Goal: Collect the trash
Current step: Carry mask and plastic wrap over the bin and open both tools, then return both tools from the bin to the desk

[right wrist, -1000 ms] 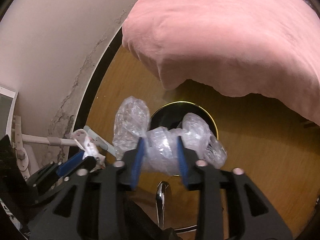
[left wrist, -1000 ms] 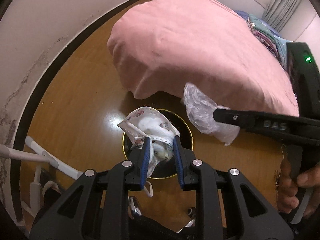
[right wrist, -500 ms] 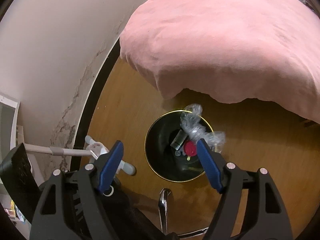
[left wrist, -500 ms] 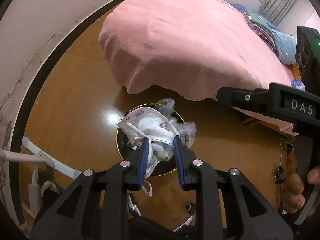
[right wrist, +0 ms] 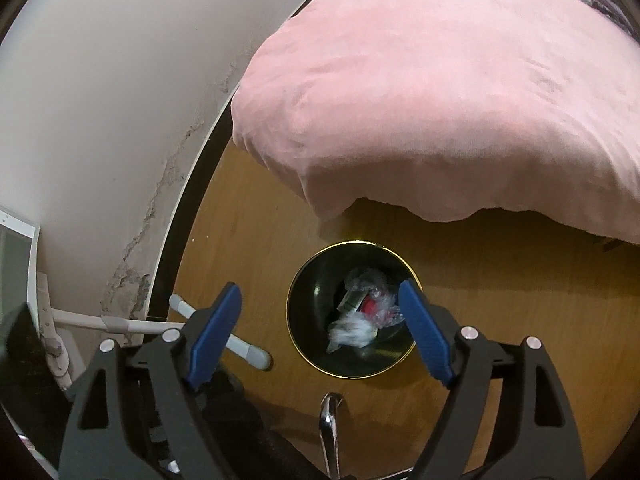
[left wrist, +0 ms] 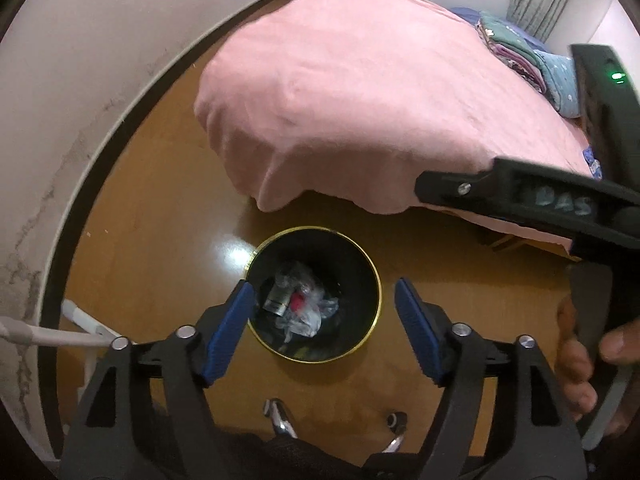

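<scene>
A black round trash bin with a gold rim (left wrist: pixel 372 276) (right wrist: pixel 294 292) stands on the wooden floor below both grippers. Inside lie crumpled clear plastic (left wrist: pixel 308 304) (right wrist: pixel 366 280), a white mask (right wrist: pixel 352 330), a small metal can (left wrist: pixel 276 300) and something red (right wrist: pixel 370 305). My left gripper (left wrist: pixel 325 326) is open and empty right above the bin. My right gripper (right wrist: pixel 322 330) is open and empty above the bin too; its black body (left wrist: pixel 520 200) shows at the right of the left wrist view.
A bed with a pink cover (left wrist: pixel 380 92) (right wrist: pixel 440 92) overhangs the floor just behind the bin. A white wall with a dark baseboard (right wrist: pixel 176 240) runs on the left. A white tube frame (right wrist: pixel 224 336) lies left of the bin. Folded cloths (left wrist: pixel 520 48) sit on the bed.
My right gripper opened and dropped the clear plastic into the bin. Then my left gripper opened and the white mask fell in. Both grippers rose a little.
</scene>
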Available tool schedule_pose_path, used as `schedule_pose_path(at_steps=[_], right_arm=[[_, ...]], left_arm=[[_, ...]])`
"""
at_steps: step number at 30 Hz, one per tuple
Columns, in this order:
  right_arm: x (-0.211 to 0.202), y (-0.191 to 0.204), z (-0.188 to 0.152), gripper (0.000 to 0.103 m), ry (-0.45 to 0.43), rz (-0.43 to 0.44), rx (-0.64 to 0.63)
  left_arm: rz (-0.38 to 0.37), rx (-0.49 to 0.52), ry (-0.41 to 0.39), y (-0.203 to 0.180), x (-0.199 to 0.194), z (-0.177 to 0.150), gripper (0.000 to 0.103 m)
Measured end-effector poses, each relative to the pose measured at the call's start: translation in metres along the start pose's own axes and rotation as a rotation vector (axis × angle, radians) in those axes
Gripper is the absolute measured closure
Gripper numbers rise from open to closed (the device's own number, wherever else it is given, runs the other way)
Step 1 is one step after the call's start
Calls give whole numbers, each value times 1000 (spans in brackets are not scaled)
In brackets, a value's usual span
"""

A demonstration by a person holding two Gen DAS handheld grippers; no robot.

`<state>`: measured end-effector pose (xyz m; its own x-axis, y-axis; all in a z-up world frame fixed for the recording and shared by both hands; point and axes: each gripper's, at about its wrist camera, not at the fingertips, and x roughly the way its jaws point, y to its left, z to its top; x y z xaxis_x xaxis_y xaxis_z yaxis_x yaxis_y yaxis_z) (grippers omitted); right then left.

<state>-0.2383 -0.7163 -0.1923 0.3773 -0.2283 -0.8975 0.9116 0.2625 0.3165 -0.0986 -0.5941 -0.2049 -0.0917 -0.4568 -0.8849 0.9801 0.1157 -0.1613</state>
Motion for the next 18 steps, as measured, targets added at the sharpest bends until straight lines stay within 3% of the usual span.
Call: schedule_pose_path(at_steps=[5,11,14,18], right_arm=[[-3,10,-1,21,-19,-15,-56],[-11,48,-6,20,-67,-44,-186],[-21,89,-14,20,-88,-23,-285],[-38,171,-36,20,-94,86,-464]], left_arm=[[82,27,-100,0,-53,-4,13],[174,-5,-218,18,-149,-21,11],[226,-58,-254,44,-203,-41,10],[369,-151,-293,95,-276,-87,10]])
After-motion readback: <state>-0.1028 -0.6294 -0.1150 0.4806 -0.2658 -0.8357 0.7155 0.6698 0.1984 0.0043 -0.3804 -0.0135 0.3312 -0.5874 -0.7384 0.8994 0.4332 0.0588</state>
